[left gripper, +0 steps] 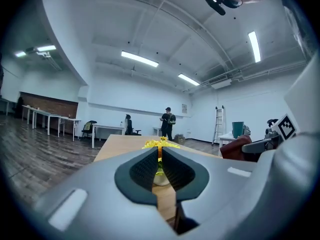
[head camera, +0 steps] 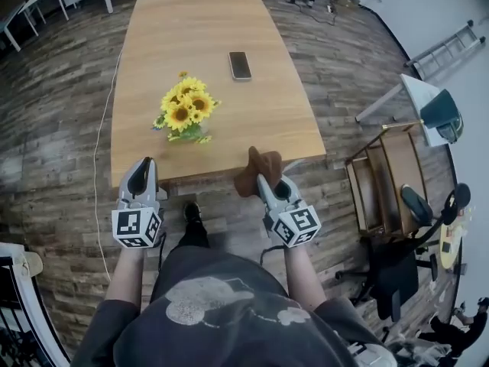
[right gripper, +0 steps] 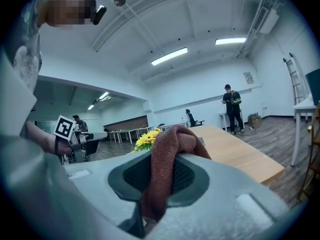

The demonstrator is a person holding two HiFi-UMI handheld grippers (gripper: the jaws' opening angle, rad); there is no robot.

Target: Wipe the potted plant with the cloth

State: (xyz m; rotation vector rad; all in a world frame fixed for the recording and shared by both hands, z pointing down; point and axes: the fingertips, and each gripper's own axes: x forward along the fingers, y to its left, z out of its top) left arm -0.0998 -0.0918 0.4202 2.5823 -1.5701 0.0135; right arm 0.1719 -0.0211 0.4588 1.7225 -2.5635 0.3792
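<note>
potted plant (head camera: pixel 186 112) 1 | cloth (head camera: pixel 256 170) 1 | phone (head camera: pixel 240 65) 1 | ladder (head camera: pixel 447 48) 1

Bright, even light from ceiling strip lights (left gripper: pixel 139 59); sharp pictures, fisheye-bent edges.

The potted plant (head camera: pixel 186 113) is standing on the table (head camera: pixel 199 44), toward its near edge. The phone (head camera: pixel 240 65) is lying behind it, to the right. The cloth (head camera: pixel 256 170) is hanging right of the plant, seemingly just off that near edge.

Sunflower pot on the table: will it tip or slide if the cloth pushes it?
Likely tippy: the potted plant carries wide blooms over a small base. Probably light, so it may slide on the smooth table.
</note>
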